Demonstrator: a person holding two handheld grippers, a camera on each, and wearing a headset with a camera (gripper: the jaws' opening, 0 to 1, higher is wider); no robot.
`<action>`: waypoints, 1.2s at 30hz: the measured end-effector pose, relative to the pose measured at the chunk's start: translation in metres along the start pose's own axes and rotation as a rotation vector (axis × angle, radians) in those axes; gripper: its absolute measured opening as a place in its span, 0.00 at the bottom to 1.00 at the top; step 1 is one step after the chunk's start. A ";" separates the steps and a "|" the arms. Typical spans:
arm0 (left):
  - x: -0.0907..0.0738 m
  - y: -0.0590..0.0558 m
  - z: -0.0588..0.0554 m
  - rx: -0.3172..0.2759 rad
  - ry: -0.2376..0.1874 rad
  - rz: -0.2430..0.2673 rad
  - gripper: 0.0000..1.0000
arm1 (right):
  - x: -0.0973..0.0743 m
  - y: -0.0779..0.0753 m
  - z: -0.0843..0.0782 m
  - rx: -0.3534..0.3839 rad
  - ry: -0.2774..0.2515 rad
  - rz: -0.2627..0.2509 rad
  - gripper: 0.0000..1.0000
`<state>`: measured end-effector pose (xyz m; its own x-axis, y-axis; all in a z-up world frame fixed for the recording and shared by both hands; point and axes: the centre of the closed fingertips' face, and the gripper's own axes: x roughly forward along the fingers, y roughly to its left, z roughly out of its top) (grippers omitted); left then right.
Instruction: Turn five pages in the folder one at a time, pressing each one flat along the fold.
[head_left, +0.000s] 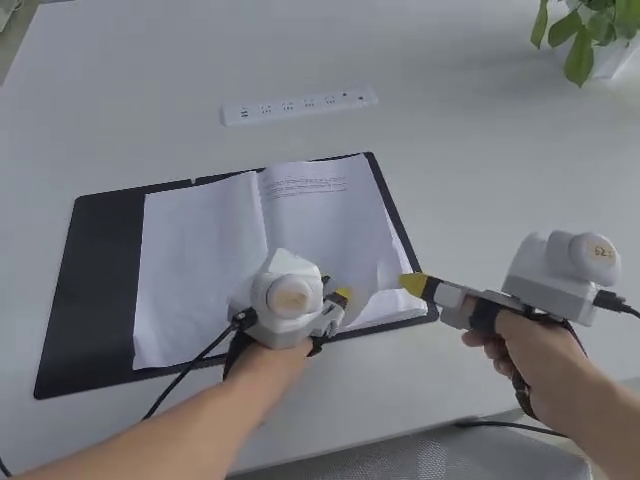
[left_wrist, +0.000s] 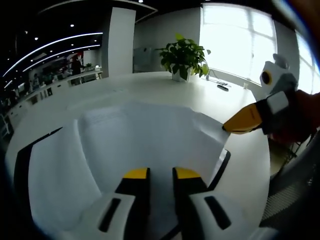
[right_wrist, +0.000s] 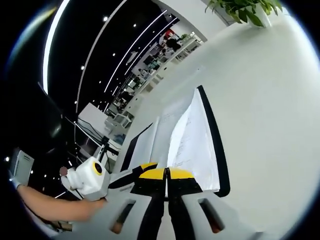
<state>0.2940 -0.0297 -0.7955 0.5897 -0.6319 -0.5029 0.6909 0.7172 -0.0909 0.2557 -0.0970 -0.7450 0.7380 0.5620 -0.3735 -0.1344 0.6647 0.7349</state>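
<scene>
Sitting on a wide white table (head_left: 480, 150), the black folder (head_left: 95, 290) lies open with white sheets showing; past it are a white power strip (head_left: 298, 104) and a green plant (head_left: 585, 30); the room is a big office with rows of ceiling lights (right_wrist: 125, 60) and a bright window (left_wrist: 240, 35). The folder's long side runs across from one gripper to the other; its fold runs away from the fingers toward the power strip. The left gripper (head_left: 335, 300) is at the near end of the fold, just above the paper; its fingers are a little apart and hold nothing. The right gripper (head_left: 412, 284) has its fingers squeezed together on the near outer edge of the right page (head_left: 350, 230); that page curves up from its fingers toward the fold.
</scene>
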 end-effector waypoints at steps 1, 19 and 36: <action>-0.003 0.001 0.002 0.000 -0.003 0.000 0.16 | 0.000 0.006 0.001 -0.004 -0.007 0.014 0.00; -0.087 0.050 0.034 -0.053 -0.139 0.049 0.17 | 0.015 0.128 0.001 -0.090 -0.027 0.290 0.00; -0.180 0.109 0.013 -0.092 -0.169 0.163 0.16 | 0.071 0.196 -0.056 -0.135 0.099 0.396 0.00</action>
<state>0.2683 0.1582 -0.7039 0.7571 -0.5404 -0.3670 0.5447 0.8324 -0.1018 0.2447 0.1006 -0.6591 0.5464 0.8266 -0.1347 -0.4844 0.4431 0.7543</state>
